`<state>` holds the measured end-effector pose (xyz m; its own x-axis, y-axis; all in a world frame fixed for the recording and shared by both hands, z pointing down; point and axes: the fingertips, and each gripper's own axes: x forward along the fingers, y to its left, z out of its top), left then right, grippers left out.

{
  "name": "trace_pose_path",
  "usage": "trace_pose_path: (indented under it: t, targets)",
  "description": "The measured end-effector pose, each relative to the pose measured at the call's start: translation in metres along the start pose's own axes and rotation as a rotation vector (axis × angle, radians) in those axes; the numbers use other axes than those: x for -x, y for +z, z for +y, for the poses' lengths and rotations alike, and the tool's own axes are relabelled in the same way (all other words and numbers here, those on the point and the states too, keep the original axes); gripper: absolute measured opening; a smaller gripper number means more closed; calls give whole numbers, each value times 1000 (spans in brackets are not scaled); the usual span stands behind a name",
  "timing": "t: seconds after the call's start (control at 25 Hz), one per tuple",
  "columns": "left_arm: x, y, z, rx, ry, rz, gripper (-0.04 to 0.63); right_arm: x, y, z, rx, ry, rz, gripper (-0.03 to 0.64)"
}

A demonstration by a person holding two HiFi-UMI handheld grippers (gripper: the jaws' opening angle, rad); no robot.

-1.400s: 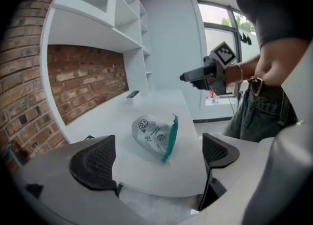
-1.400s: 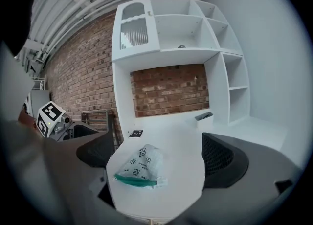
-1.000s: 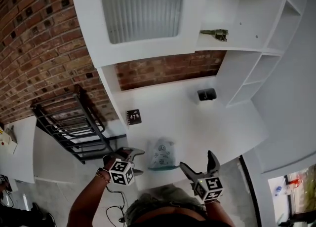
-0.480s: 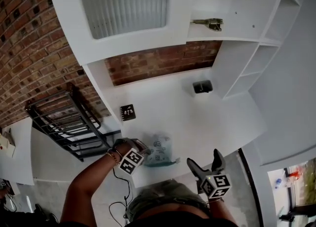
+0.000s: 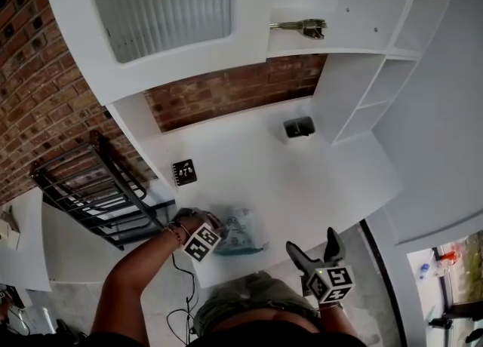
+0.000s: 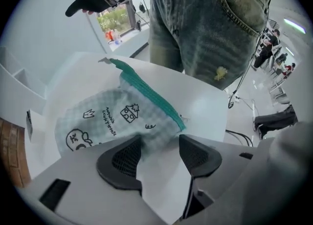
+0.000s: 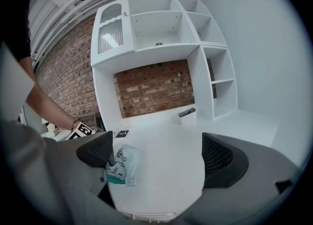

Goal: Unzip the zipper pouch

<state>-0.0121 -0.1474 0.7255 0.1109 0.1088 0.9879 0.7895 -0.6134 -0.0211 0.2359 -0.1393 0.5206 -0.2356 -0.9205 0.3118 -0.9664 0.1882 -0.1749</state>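
**Pale checked fabric pouch with a teal zipper [image 5: 240, 232] at the near edge, left tool [image 5: 213, 225] spread over its corner**

The pouch lies flat on the white surface [image 5: 302, 179], right at the rim nearest your body. Its long axis runs roughly along that rim. The zipper [image 6: 151, 94] lines the side facing you and looks closed along its length, with a small grey tab at the end away from your left tool.

Beyond the pouch the surface is bare up to the brick wall. A small black marker card [image 5: 183, 172] sits to the left, and a small dark box [image 5: 299, 127] sits far back by the white shelf unit [image 5: 355, 89]. Both are well apart from the pouch.

Your left forearm [image 5: 139, 277] reaches in from the lower left. That tool is released: in the left gripper view its jaws stand apart with the pouch's nearest corner between them.

Your right tool [image 5: 313, 251] hangs off the front rim by your waist, pointing toward the surface. It too is released, jaws wide, with the pouch just beside one jaw in the right gripper view.
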Motion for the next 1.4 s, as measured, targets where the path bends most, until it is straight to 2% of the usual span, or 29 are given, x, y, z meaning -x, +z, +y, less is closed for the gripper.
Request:
trace_pose_path:
  t: [0.16, 0.24, 0.32, 0.4, 0.56, 0.68, 0.8, 0.92, 1.12, 1.32, 1.4]
  targets:
    - [1, -1, 0, 123, -45, -16, 204, 1, -2, -9, -11, -8, 0, 565]
    - [2, 1, 5, 204, -24, -48, 175, 0, -2, -11, -21, -1, 0, 565]
    - [3, 6, 13, 313, 11, -107, 28, -2, -2, -10, -24, 12, 0, 565]
    - [3, 10, 17, 394, 23, -149, 24, -4, 0, -8, -17, 24, 0, 565]
    - [4, 14, 19, 449, 55, -161, 20, -7, -1, -4, -3, 51, 7, 565]
    - [12, 18, 24, 520, 85, -191, 15, -10, 1, -6, 2, 62, 6, 565]
    - [26, 20, 32, 647, 122, -247, 14, -14, 2, -7, -3, 76, 5, 564]
    - [41, 28, 40, 798, 154, -341, 14, -18, 3, -5, -7, 92, 7, 563]
    - [70, 35, 51, 977, 242, -478, 14, -29, 8, 12, 20, 151, 6, 563]
    - [105, 42, 64, 1239, 316, -733, 14, -36, 10, 32, 88, 211, 12, 558]
    - [115, 43, 67, 1300, 347, -811, 12, -37, 9, 41, 114, 239, 18, 550]
